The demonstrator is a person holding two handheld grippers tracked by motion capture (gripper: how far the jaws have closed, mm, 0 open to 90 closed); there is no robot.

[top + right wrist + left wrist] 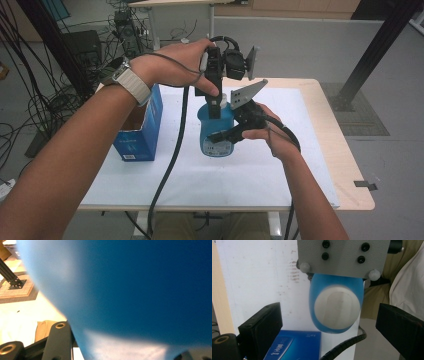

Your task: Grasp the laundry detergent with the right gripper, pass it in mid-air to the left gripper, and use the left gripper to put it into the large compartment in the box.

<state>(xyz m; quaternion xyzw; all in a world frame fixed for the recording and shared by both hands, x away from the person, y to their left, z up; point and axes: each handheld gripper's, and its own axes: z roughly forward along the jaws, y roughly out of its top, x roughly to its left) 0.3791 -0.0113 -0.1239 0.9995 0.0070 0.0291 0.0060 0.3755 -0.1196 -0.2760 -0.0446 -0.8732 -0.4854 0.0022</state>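
A blue bottle [218, 131] with a white cap stood upright near the middle of the white-topped table [280, 175], held above or on the surface; which of the 2 could not be told. The right gripper [225, 135] came in from the right and clamped the bottle's body, its jaws closed against the blue sides, and in the right gripper view the blue wall [130, 290] sat pressed right up to the camera. The left gripper [214, 107] hung above the bottle, pointing down at the cap. In the left gripper view its 2 black jaws stood wide apart on either side of the white cap [337, 306], touching nothing, with the right gripper's grey plate [342, 257] just beyond the bottle. An open blue box [140, 131] stood on the table's left side, near the bottle but apart from it. A black cable [172, 150] trailed from the left gripper down over the table's near edge.
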